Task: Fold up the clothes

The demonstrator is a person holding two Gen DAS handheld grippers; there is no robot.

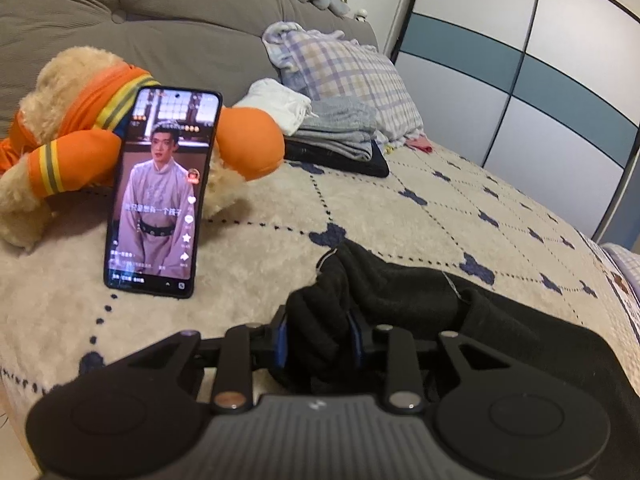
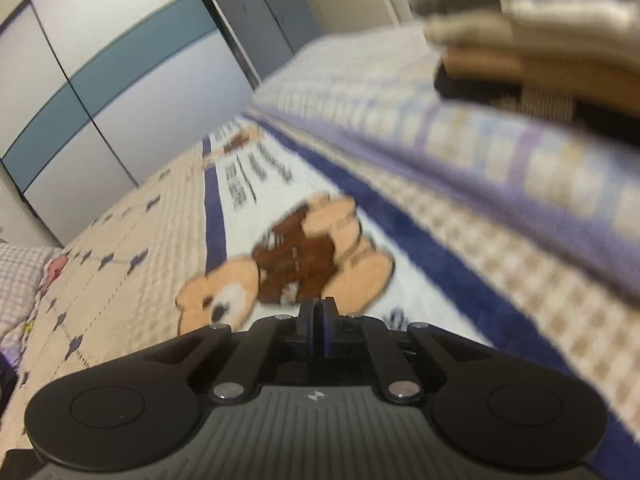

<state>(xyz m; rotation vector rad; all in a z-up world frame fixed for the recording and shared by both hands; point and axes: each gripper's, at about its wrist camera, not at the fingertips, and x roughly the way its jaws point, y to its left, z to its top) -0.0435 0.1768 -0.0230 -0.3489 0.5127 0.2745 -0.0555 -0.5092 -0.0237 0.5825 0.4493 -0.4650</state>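
A black garment [image 1: 420, 300] lies bunched on the cream bed cover [image 1: 380, 208] in the left wrist view. My left gripper [image 1: 318, 332] is shut on a thick fold of this garment, the cloth filling the space between the blue pads. The rest of the black cloth trails off to the right. In the right wrist view my right gripper [image 2: 319, 320] is shut, its two fingertips pressed together with nothing between them. It hovers over a blanket with a bear print [image 2: 288, 268]. This view is blurred.
A phone [image 1: 160, 192] playing a video leans on a plush toy in orange [image 1: 80, 140]. Folded clothes [image 1: 336, 132] and a checked pillow [image 1: 352, 72] sit by the grey headboard [image 1: 160, 12]. Wardrobe doors [image 1: 540, 60] stand on the right. A stack of clothes [image 2: 540, 40] rests on checked bedding.
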